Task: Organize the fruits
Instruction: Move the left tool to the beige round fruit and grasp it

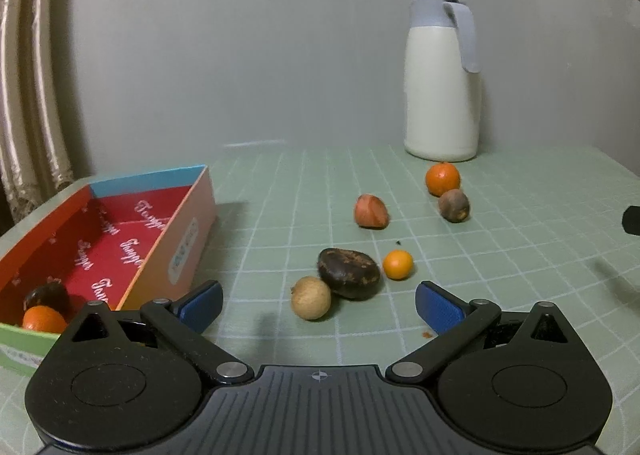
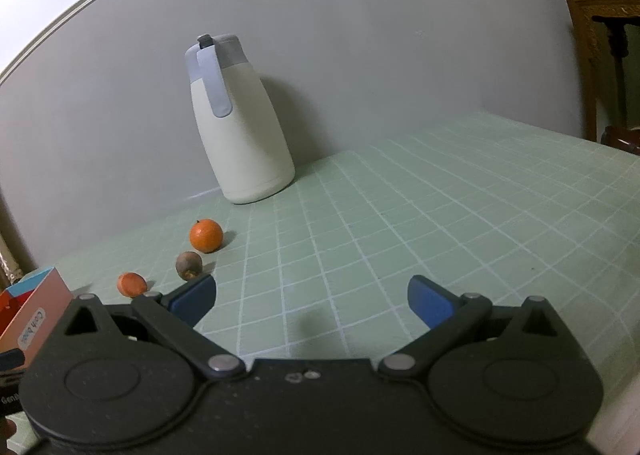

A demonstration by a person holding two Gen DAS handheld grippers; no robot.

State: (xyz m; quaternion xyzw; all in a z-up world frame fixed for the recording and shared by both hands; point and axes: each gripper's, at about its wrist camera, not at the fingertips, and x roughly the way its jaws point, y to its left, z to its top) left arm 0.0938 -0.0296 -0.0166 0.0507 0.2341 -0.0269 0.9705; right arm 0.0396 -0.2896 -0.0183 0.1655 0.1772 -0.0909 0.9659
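Both grippers, left (image 1: 319, 307) and right (image 2: 312, 301), jaws spread wide, holding nothing

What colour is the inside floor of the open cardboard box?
Red with white script lettering on the open cardboard box, clearest in the left wrist view.

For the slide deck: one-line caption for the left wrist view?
Open left tongs face six loose fruits on the green mat; box holds two.

6 loose fruits (image 1: 349, 273) on mat; 2 in red box (image 1: 120, 239).
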